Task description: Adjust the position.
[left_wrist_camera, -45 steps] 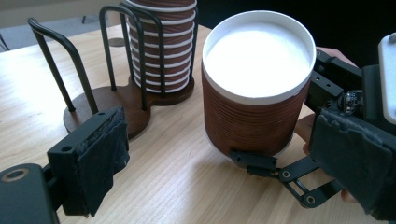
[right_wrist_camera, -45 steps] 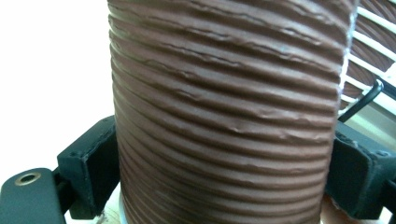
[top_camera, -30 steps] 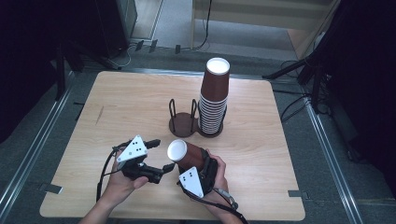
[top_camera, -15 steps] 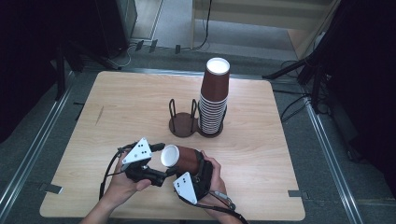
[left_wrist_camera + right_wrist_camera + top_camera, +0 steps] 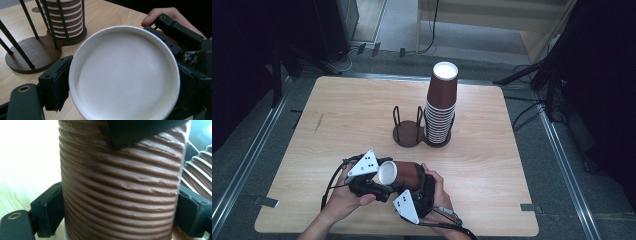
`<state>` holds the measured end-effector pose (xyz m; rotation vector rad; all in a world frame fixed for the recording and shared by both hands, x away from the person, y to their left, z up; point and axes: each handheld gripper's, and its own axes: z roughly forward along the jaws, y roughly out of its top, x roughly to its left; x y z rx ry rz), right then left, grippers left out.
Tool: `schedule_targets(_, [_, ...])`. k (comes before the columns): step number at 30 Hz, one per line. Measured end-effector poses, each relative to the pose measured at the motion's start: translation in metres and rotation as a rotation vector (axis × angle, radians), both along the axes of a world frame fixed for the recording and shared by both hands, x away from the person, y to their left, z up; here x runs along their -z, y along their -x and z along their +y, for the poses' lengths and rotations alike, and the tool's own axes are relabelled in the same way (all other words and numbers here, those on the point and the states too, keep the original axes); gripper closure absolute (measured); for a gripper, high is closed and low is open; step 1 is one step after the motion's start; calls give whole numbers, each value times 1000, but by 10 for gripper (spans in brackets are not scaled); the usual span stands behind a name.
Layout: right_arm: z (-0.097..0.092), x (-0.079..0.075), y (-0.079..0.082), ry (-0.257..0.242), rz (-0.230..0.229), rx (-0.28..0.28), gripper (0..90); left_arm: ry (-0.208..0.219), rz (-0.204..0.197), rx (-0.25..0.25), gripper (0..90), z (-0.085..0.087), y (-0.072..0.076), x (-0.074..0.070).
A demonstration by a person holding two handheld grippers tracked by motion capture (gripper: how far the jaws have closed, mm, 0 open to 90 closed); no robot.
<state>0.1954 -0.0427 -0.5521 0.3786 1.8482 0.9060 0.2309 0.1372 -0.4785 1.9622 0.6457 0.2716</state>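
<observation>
A brown ribbed paper cup [image 5: 409, 175] lies on its side above the table's front, its white round end [image 5: 125, 75] facing left. My right gripper [image 5: 414, 184] is shut on its ribbed wall [image 5: 120, 190], with a pad [image 5: 53, 211] on either side. At the white end my left gripper [image 5: 383, 181] has just been closing its jaws. In the left gripper view its pads [image 5: 58, 82] now touch the rim on both sides. Part of the left gripper covers the cup's top in the right gripper view.
A dark wooden two-place holder [image 5: 408, 135] with wire posts stands mid-table. Its right place holds a tall stack of brown cups [image 5: 442, 110], and its left place [image 5: 32, 52] is bare. The wooden table [image 5: 337, 115] spreads to the left and right of both hands.
My left gripper has come up to the cup's white end, and its jaws have narrowed around the rim. The right gripper has kept hold of the cup and tipped it a little more level.
</observation>
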Motion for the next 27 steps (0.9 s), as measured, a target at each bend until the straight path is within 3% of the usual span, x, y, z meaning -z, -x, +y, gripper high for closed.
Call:
schedule_targets(10, [-1, 0, -1, 13, -5, 7, 79, 2, 8, -1, 209, -1, 0, 0])
schedule_targets(17, [-1, -5, -2, 30, 21, -11, 68, 35, 44, 2, 222, 3, -2, -1])
schedule_targets(23, [-1, -10, 0, 25, 17, -26, 22, 37, 36, -20, 228, 7, -4, -3])
schedule_targets(27, [-3, -13, 0, 26, 14, -28, 0, 39, -2, -59, 229, 10, -3, -4])
